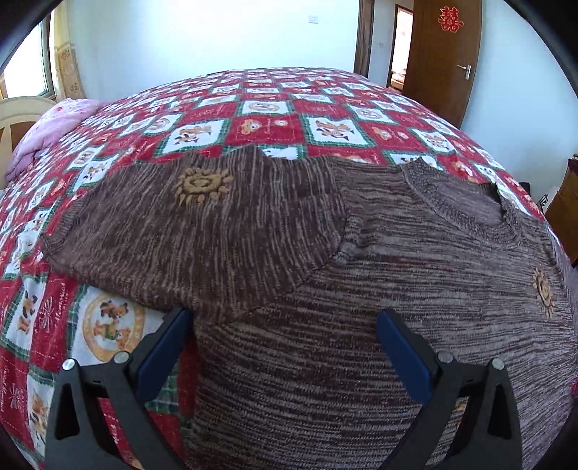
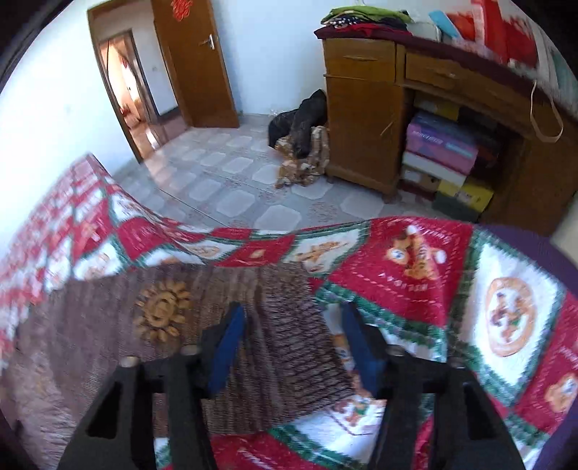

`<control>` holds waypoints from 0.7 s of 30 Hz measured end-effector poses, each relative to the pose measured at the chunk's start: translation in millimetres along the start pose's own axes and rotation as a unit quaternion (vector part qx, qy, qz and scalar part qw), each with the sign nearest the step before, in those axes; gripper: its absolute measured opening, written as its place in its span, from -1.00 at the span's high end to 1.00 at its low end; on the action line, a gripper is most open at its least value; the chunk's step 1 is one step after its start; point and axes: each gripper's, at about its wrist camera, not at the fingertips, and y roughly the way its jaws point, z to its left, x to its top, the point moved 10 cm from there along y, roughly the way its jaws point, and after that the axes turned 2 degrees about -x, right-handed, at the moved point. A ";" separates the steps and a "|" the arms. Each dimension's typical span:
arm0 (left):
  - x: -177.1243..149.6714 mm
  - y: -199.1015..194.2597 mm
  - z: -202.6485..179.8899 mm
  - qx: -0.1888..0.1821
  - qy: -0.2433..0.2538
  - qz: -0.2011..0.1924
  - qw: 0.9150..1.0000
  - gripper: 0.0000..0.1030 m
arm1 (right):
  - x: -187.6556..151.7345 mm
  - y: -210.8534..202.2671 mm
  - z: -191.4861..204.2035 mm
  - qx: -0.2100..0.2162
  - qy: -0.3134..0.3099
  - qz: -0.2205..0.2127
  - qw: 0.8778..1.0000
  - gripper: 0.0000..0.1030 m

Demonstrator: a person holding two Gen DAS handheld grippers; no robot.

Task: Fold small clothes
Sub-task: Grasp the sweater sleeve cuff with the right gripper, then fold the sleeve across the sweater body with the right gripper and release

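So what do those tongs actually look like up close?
Both pairs match. The left tongs and the right tongs each have two flat blue pads set on black, angular plastic arms with triangular cut-outs, joined by round silver bolts. No cables, sleeves or markings show.

A red double-happiness character 囍 [image 1: 450, 18] sits on the brown wooden door [image 1: 444, 65]; cursive script on the patchwork bedspread [image 1: 253, 108] stays too small to read; the box labels under the desk [image 2: 440, 144] are blurred.

Pale walls [image 1: 216, 39], brown door [image 1: 446, 54], tiled floor [image 2: 231, 180], wooden cabinet [image 2: 365, 119].
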 end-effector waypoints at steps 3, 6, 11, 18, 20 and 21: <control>0.1 0.0 -0.1 -0.004 -0.002 -0.002 1.000 -1.00 | -1.6 -2.1 5.4 0.015 -0.024 0.003 1.000 0.49; 0.6 0.4 0.5 -0.008 -0.006 -0.004 1.000 -1.00 | -1.4 -5.7 6.9 0.022 -0.030 0.009 0.999 0.71; 1.3 0.5 1.0 -0.012 -0.008 -0.007 1.000 -1.00 | 4.2 -12.5 14.3 0.041 -0.007 0.018 0.999 0.83; 1.4 0.2 1.9 -0.017 -0.012 -0.011 1.000 -1.00 | 23.6 -64.0 67.9 0.095 -0.012 -0.012 0.995 0.84; 1.5 0.2 2.3 -0.019 -0.013 -0.012 1.000 -1.00 | 26.2 -81.3 93.2 0.115 -0.024 -0.021 0.993 0.84; 1.6 0.1 2.3 -0.020 -0.014 -0.012 1.000 -1.00 | 26.7 -91.9 109.4 0.129 -0.032 -0.026 0.991 0.84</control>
